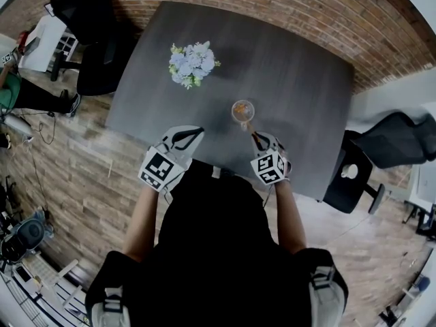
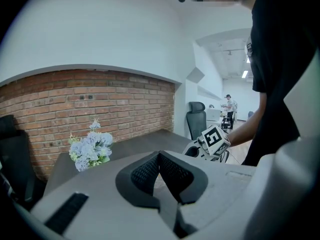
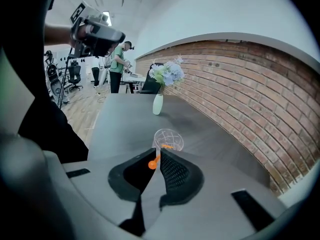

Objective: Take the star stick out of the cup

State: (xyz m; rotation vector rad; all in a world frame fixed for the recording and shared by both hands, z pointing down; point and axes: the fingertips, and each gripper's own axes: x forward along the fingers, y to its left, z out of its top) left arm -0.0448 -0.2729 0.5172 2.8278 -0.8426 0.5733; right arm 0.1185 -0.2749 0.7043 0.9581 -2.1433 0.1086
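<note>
Right gripper view, nearest the lens: finds the right gripper (image 3: 156, 155) pinched narrow on the round orange end of the stick (image 3: 151, 164), with nothing else between the fingers. Follows the rest of the stick straight on into the clear cup (image 3: 169, 140), just beyond the fingertips, far end down inside. Cannot make out the star there, only a smear of orange through the wall. Puts the cup upright on the dark tabletop (image 3: 125, 116), near the person's edge. Farther along, shows pale flowers (image 3: 167, 74) in a white vase (image 3: 157, 105), well apart from the cup.

Left gripper view: shows the left gripper (image 2: 159, 155) with fingers pressed together on nothing, held up by the near edge and away from the cup.

Reads as the grasp made and the lift not yet begun. Next, calls for drawing the stick up and back along its own slant, far enough to clear the rim, with the pinch kept firm on so short a hold. Risks tipping or dragging the light cup if pulled sideways, with no steadying hold on it from the left gripper.

Counted: two grippers, one stick, one cup, one vase, one bunch of flowers, one tabletop.
</note>
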